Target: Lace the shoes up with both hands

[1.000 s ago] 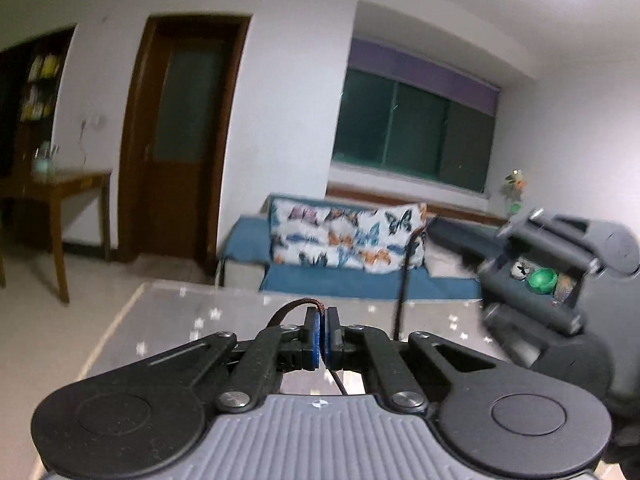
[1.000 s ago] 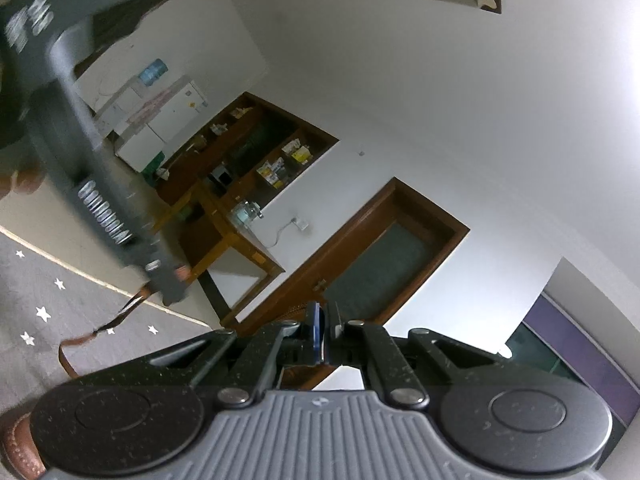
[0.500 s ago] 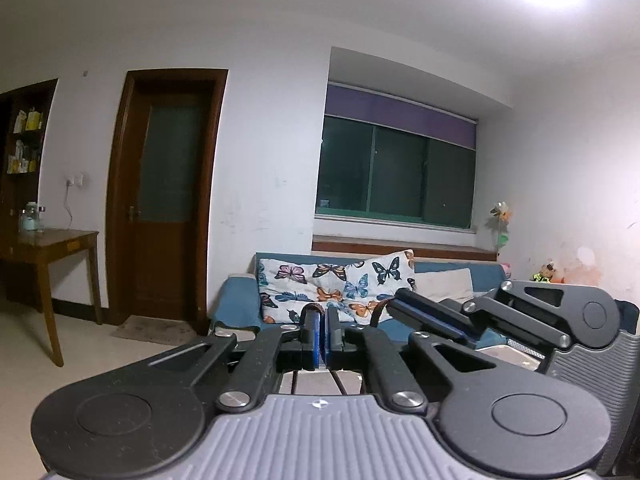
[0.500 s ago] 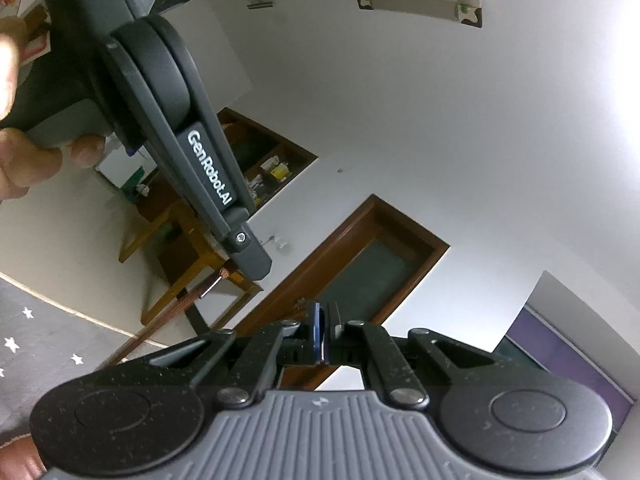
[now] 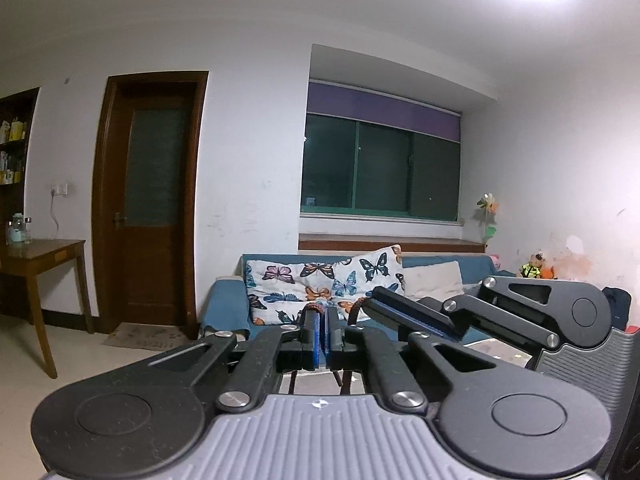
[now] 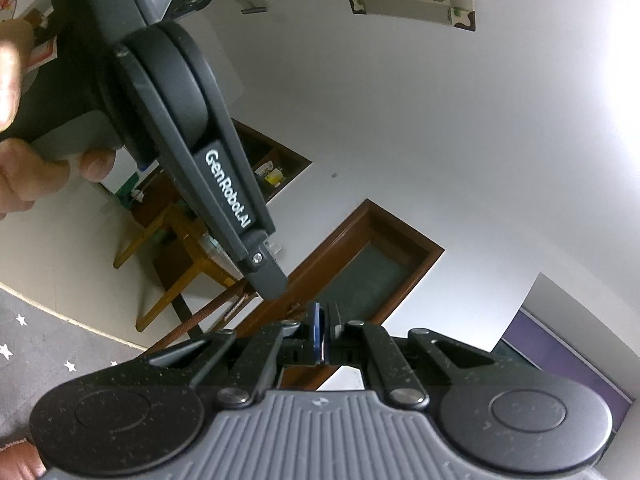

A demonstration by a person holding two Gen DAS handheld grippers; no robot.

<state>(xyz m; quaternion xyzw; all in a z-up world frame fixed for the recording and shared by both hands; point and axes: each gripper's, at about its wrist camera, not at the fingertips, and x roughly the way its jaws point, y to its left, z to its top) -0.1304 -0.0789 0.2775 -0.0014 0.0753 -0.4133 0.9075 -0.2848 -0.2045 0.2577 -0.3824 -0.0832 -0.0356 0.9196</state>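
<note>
Laces are clamped in both closed grippers: left gripper at lower centre, right gripper beside it. Both have been raised since a second ago, drawing lace taut from the shoe, lower left.

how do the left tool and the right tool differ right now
The left tool points roughly level at the sofa, while the right tool tilts up toward ceiling and door top. In the left wrist view, brown lace loops over the left tool's tip; lace at the right tool's tip emerges beside its blue pad. Both are shut on lace, tips close together.
</note>
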